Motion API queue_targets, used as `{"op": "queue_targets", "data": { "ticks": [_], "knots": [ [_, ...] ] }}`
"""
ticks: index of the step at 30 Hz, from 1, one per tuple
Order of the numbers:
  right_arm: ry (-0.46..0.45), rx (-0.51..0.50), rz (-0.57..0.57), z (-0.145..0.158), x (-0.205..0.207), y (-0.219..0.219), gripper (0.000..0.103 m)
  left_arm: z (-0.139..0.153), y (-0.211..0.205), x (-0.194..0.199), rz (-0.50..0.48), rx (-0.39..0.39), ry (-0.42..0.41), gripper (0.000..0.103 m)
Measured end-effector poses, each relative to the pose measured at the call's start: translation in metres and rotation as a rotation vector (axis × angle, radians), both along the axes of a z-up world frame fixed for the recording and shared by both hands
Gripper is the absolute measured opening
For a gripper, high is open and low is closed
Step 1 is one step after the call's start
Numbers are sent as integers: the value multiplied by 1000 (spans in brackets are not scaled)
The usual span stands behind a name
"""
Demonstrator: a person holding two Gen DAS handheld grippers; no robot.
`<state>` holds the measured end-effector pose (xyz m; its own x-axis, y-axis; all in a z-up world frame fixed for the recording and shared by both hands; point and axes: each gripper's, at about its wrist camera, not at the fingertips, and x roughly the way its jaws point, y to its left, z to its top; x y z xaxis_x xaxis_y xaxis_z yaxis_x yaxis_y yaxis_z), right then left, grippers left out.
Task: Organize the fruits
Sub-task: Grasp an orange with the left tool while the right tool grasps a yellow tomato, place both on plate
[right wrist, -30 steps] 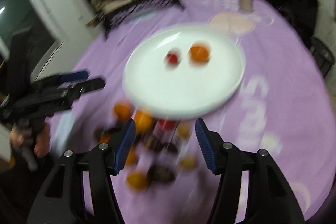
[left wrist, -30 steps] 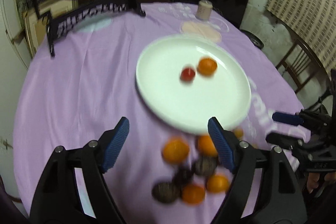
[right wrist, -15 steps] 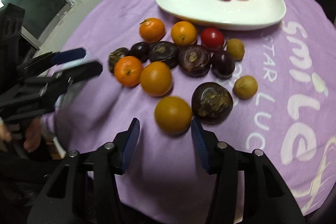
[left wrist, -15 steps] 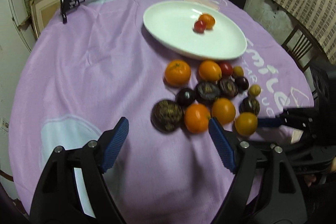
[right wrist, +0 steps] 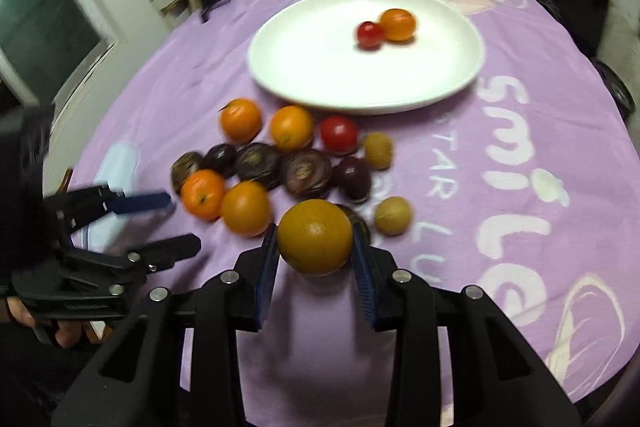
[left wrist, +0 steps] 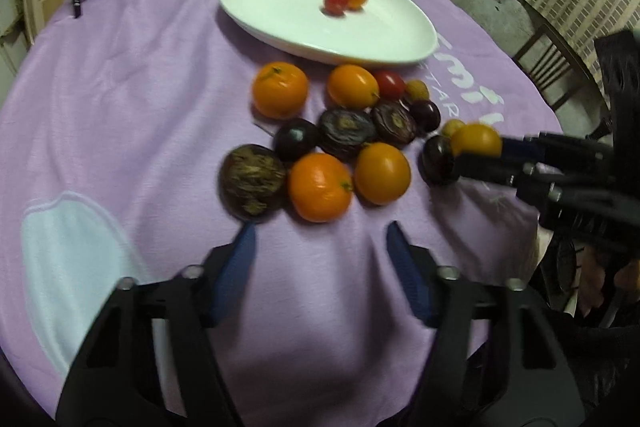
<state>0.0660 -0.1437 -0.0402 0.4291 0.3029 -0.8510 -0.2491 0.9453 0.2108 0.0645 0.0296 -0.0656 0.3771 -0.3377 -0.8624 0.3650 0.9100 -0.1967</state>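
My right gripper [right wrist: 315, 241] has its jaws closed on an orange [right wrist: 315, 235], the blue pads pressing its two sides at about the widest part, and I judge the step in hand to be carrying it over to the white plate [right wrist: 304, 83]. To do that well I should keep the squeeze just firm enough, since a round, smooth skin can roll out of flat pads, lift clear of the heap before travelling, pass above the other fruit and not through it, and set the orange down beside the small orange [right wrist: 397, 24] and the red tomato [right wrist: 369, 34] already lying on the plate, letting go only once it rests. My left gripper [left wrist: 320, 259] has its jaws wide apart and holds nothing, just short of the nearest orange [left wrist: 320, 187] on the tabletop [left wrist: 132, 99]. The held orange is dull yellow-orange, round, with a small stem mark facing me.
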Motion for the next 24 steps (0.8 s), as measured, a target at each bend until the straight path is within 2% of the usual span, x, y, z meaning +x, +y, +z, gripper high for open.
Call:
{"op": "queue_targets", "data": {
  "ticks": [2,7,9,10,13,20,24],
  "knots": [
    [3,9,-14,1,-3,-12,36,-6,-8,2,-8,16,1,53],
    [5,25,-17,2,-7,-22,36,-11,-23,12,-2,67,-61,56],
    [7,31,-10,3,-12,-25,36,-11,-22,18,13,78,-83,46],
    [9,34,-9,6,-19,-27,36,-11,-22,21,26,93,-96,37],
    [13,40,-4,6,-18,-25,36,-10,-16,24,34,45,-78,37],
    [12,49,-8,8,-17,-26,36,-4,-10,18,28,13,-70,36],
    [7,51,-10,11,-14,-26,36,14,-9,14,2,-8,-84,36]
  ]
}}
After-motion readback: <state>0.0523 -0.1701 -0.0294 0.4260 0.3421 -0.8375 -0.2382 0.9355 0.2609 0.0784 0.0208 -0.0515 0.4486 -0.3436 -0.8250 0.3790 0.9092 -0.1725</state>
